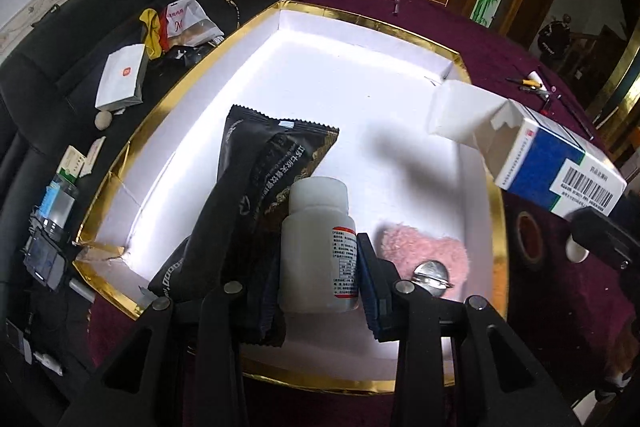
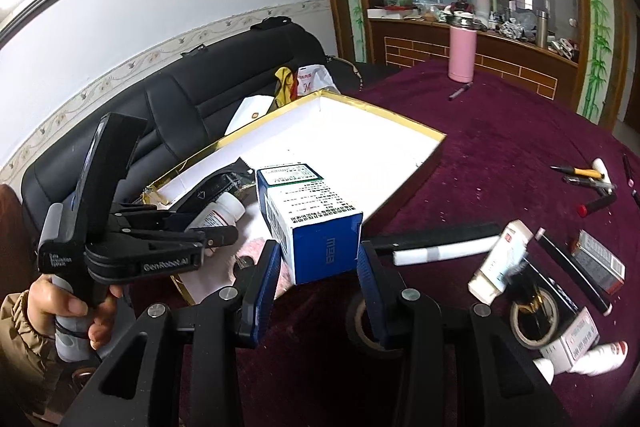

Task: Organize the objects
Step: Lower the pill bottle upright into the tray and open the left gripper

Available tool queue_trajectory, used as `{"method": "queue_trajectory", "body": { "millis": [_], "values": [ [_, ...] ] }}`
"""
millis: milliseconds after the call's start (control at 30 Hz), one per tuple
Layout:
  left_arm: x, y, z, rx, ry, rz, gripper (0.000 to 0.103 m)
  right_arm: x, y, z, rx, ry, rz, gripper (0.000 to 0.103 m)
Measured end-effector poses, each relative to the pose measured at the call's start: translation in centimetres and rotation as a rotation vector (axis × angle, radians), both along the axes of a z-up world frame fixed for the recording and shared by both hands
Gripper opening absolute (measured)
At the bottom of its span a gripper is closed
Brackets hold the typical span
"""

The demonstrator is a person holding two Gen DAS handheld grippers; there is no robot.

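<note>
1. Left tool (image 1: 320,267) clamped on a white pill bottle (image 1: 318,247), upright between the pads, together with a black sachet (image 1: 276,163) pinned against the left pad. Both hang over the near part of the white tray (image 1: 320,67), close to its floor.
2. Right tool (image 2: 318,263) clamped on a blue-and-white carton (image 2: 316,223), held above the tray's right rim, flap end open and pointing toward the tray.
3. In the tray, just right of the bottle: pink fluffy pad (image 1: 424,247) with a round metal piece (image 1: 434,273) on it. Rest of the floor bare.
4. On the maroon tabletop (image 2: 500,147) beside the right tool: tape rolls (image 2: 534,319), tubes and small boxes, not yet sorted. Pens (image 2: 588,173) farther out, pink flask (image 2: 462,47) at the far edge.
5. Risks, judged:
   - Releasing the left tool drops two items at once; the bottle may topple and roll onto the pink pad.
   - Sachet is soft, held by pinch only; it may slide out early.
   - Carton's open flap could catch the gold rim (image 1: 496,187), or its contents, if any, could slip out when tilted.
   - The tools work close together over the tray; carton could strike the bottle.
</note>
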State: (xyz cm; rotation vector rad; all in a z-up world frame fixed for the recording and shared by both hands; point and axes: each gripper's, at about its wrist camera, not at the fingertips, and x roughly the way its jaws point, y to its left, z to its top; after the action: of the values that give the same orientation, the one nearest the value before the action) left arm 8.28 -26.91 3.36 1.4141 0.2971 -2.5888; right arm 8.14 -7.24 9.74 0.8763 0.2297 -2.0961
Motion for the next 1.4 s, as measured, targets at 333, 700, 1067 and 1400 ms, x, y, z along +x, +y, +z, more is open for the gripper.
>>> {"method": "queue_trajectory", "body": {
  "millis": [333,700,1067,1400],
  "values": [
    [-0.1,0.0,0.0,-0.057,-0.011,0.008,0.034,-0.9,-3.7,-0.8,0.041,-0.020,0.045,0.043],
    [-0.2,-0.3,-0.1,-0.055,-0.011,0.001,0.034,-2.7,-5.8,-2.1,0.054,-0.068,0.055,0.043],
    [-0.5,-0.3,-0.4,-0.053,-0.016,-0.003,0.034,-3.4,-6.6,-2.4,0.068,-0.079,0.059,0.043],
    [-0.4,-0.3,-0.7,-0.040,-0.022,0.000,0.034,-4.0,-7.7,-3.5,0.083,-0.097,0.068,0.043]
  ]
}}
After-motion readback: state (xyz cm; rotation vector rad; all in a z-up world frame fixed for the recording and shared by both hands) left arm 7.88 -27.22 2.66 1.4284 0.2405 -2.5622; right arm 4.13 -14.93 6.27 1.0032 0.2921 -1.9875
